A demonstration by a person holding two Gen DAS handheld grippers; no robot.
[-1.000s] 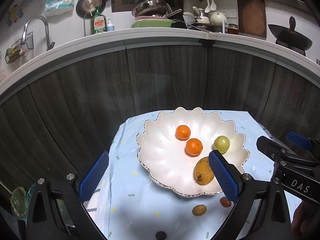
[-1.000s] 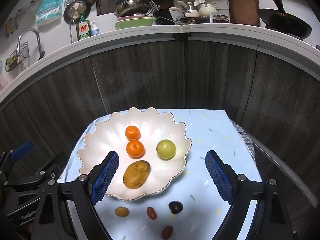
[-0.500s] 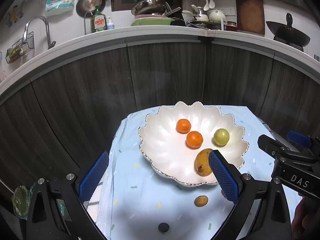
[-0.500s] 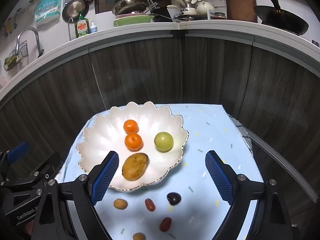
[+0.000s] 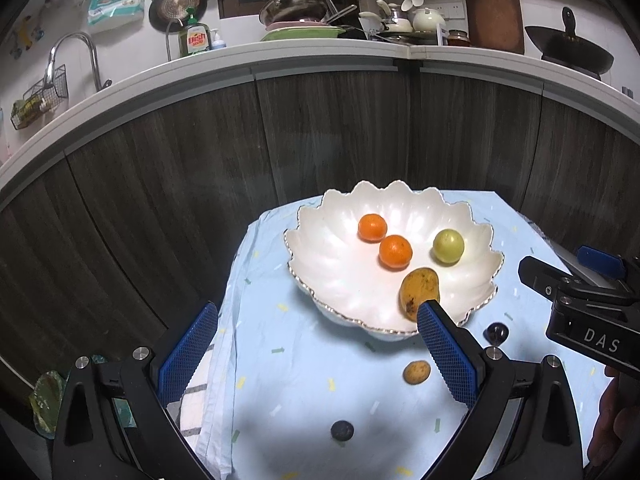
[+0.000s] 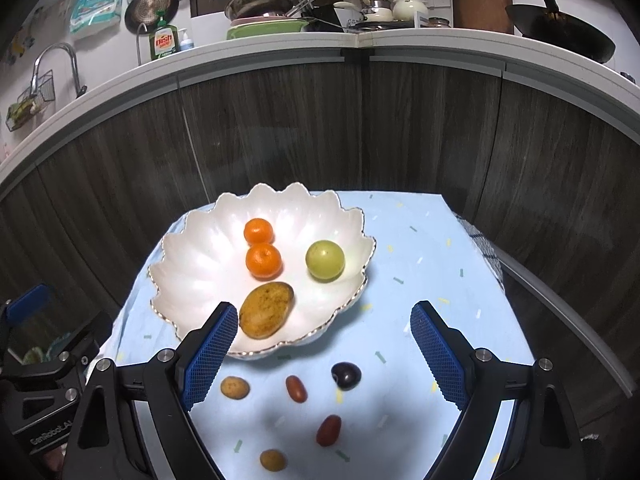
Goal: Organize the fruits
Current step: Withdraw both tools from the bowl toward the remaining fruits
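**Spotter:** What changed in the last second?

**Me:** I've pulled both tools back toward me. The scalloped white bowl [image 6: 192, 248] sat lower and larger in both views a second ago; now more blue cloth [image 6: 420, 240] shows in front of it, so small fruits that were cut off have come into the right view.

**Spotter:** Tool state?

**Me:** The left tool [image 5: 316, 354] is spread wide with nothing between its pads, and so is the right tool [image 6: 324, 350] (unchanged over the second).

**Spotter:** Where's the fruit?

**Me:** In the bowl: two mandarins [image 6: 263, 260], a green round fruit [image 6: 325, 259] at 3 o'clock of them, and a mango [image 6: 266, 310] at 6 o'clock by the near rim. Loose on the desk, 6 o'clock of the bowl: a small yellow-brown fruit [image 6: 235, 387], a red grape [image 6: 296, 388], a dark grape [image 6: 346, 375], another red grape [image 6: 329, 430] and a second yellowish one [image 6: 273, 460].

**Spotter:** Meaning?

**Me:** My guess: the big fruit is done, and the retreat sets up the small ones. The dark grape lies nearest the right tool's centre line.
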